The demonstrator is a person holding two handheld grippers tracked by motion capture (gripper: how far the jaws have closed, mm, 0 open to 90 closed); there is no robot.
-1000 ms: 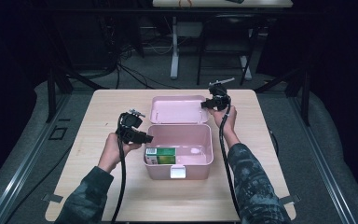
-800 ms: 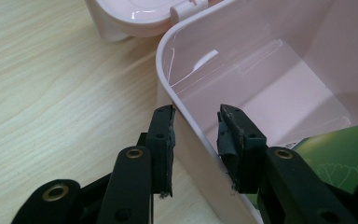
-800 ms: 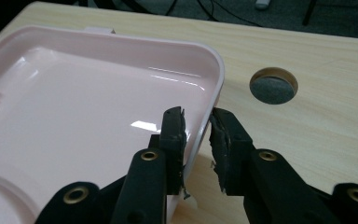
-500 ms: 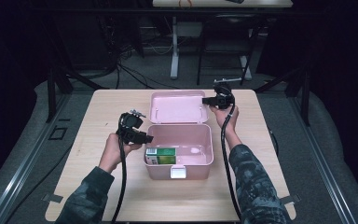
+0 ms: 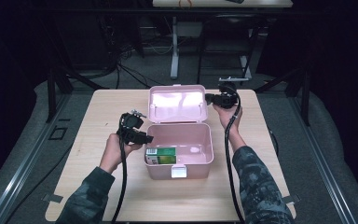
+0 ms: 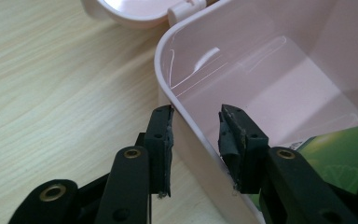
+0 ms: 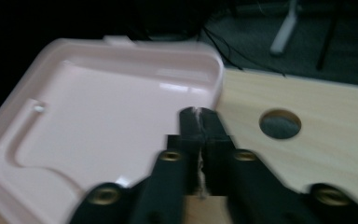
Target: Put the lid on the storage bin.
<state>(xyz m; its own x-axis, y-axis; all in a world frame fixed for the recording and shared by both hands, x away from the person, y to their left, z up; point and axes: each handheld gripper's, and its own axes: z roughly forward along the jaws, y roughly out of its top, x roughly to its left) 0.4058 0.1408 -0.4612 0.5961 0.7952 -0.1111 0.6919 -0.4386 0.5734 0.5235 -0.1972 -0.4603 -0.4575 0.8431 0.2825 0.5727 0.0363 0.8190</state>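
- Pink box (image 5: 179, 156) sits mid-counter (image 5: 102, 116), lid (image 5: 175, 103) up at 12 o'clock.
- Left tongs (image 6: 196, 135) straddle its 9 o'clock wall, narrowly parted.
- Right tongs (image 7: 198, 122) just closed, empty, beside lid.

The box (image 5: 179, 158) and its raised lid (image 5: 175, 103) are showing a pale pink all over. A carton (image 5: 162, 155) inside is showing green with a white panel. The counter (image 5: 98, 116) is showing light wood grain. Both claws (image 5: 147, 138) (image 5: 208, 98) are looking black, and the sleeves (image 5: 256, 186) are wearing dark camouflage.
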